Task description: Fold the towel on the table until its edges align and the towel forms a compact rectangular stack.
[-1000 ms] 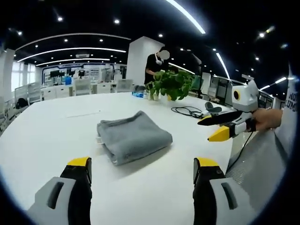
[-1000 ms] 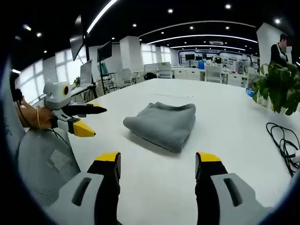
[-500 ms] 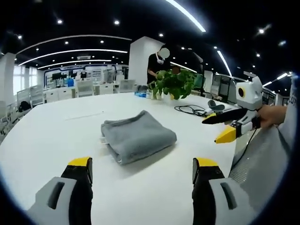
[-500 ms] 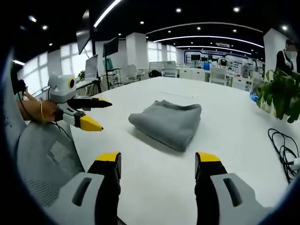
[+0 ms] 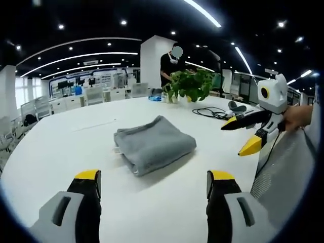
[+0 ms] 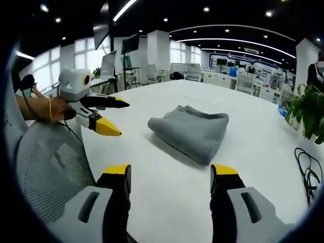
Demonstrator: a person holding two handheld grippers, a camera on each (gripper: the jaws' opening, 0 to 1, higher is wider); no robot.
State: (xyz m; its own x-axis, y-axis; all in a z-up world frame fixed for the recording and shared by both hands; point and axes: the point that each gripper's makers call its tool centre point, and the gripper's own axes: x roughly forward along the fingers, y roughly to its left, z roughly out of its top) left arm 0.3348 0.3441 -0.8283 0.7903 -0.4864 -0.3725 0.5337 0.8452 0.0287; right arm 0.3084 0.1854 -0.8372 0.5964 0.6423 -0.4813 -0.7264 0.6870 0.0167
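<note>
towel folded, unmoved mid-bench | left tongs wide open, empty | right tongs wide open, empty

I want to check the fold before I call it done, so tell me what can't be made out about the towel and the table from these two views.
- Towel, left gripper view: its far side is hidden by its own bulk, so edge alignment there is unknown.
- Towel's underside layers, right gripper view: hidden beneath the top fold.
- Small white tag-like bit at the towel's edge: too small to identify.
- Black cable on the table, right gripper view: cut off by the picture's edge.
</note>
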